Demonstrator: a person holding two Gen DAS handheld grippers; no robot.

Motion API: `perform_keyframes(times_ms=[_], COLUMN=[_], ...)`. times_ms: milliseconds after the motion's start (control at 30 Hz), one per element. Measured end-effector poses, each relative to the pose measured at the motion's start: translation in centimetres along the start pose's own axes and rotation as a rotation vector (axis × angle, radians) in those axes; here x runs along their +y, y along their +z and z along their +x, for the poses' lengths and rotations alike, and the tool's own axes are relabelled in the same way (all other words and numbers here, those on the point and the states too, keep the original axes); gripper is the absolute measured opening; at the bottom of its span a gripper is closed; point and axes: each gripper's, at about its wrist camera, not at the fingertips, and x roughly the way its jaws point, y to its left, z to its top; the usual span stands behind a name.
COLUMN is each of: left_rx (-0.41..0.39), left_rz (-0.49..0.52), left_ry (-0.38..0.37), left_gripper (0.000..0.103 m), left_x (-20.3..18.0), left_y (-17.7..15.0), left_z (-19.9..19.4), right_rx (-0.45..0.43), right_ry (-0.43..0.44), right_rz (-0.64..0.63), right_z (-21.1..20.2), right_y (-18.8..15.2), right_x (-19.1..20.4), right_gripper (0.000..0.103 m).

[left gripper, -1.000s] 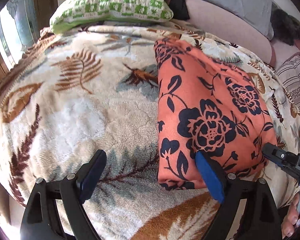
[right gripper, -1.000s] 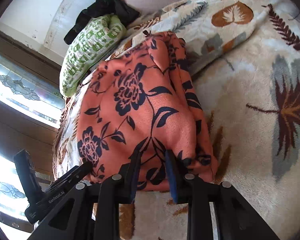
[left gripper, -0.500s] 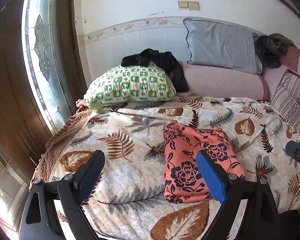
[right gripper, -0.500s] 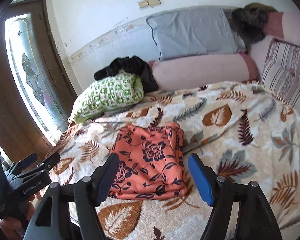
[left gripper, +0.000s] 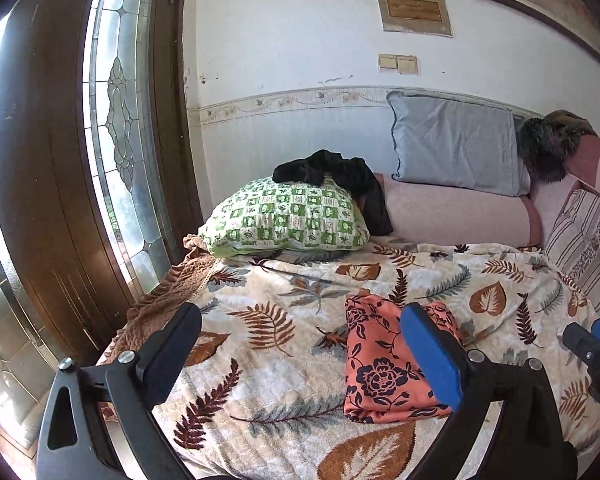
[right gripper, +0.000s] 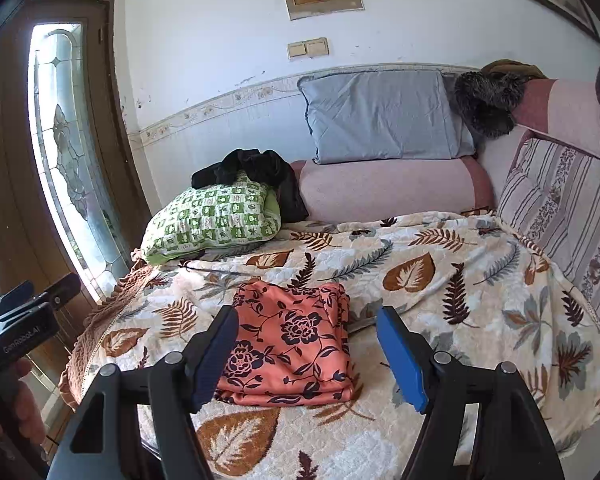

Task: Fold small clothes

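Left tool (left gripper: 300,356): jaws spread wide and opening further, nothing between the pads. Right tool (right gripper: 306,354): jaws apart, empty, narrower than the left.

Left view only: the right tool's tip at the right edge. Right view only: the left tool's body at the left edge with a hand (right gripper: 8,412) wrapped round it, and a striped cushion (right gripper: 560,216) along the right side.

Cloth (right gripper: 290,344): orange with dark flowers, folded into a flat rectangle, lying on the leaf-print blanket (right gripper: 440,280) on the bed. It lies beyond and below both tools, untouched. Right view frames it between the fingers; in the left view the blue finger (left gripper: 432,356) overlaps its right part.

Beyond it: a green pillow (left gripper: 288,220) with a black garment (left gripper: 332,172) on top, and a grey pillow (left gripper: 456,144) against the wall.
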Motion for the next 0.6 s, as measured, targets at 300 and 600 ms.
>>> perform_keyframes(times_ms=[300, 600], left_rx=[-0.006, 0.003], left_rz=[0.014, 0.043], left_ry=[0.044, 0.016], left_gripper=[0.1, 0.1], left_x=[0.5, 0.0], left_y=[0.4, 0.6], left_z=[-1.9, -2.4], right_rx=[0.071, 0.003], right_ry=[0.012, 0.005], right_rz=[-0.001, -0.03], right_z=[0.9, -0.4], right_y=[-1.0, -0.6], right_x=[2.2, 3.3], right_gripper=[0.075, 0.075])
